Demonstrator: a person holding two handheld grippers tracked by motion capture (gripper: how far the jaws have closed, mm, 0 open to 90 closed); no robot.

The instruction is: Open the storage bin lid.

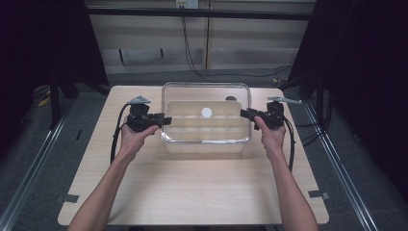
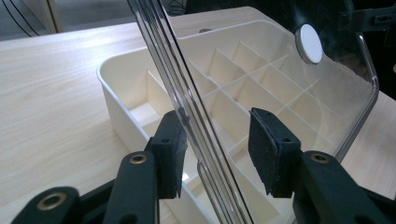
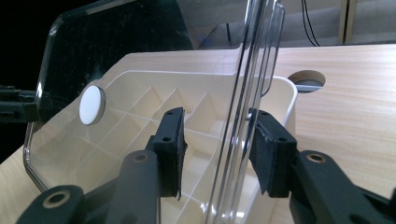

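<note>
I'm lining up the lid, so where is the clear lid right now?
In the high view the clear lid is at the table's middle, over the cream divided box, its end edges between the jaws of the left claw and right claw.

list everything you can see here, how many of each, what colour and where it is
lid: 1, clear with a round white sticker, above the box, an edge between each gripper's jaws
box: 1, cream, divided into compartments, middle of the table, under the lid
table: 1, light wood, with a round hole near the box
cables: several, black, on the floor behind the table
tape marks: 2, grey, near corners of the table
left gripper: 1, black, at the lid's left edge, jaws apart around it
right gripper: 1, black, at the lid's right edge, jaws apart around it
hands: 2, one on each gripper
</note>
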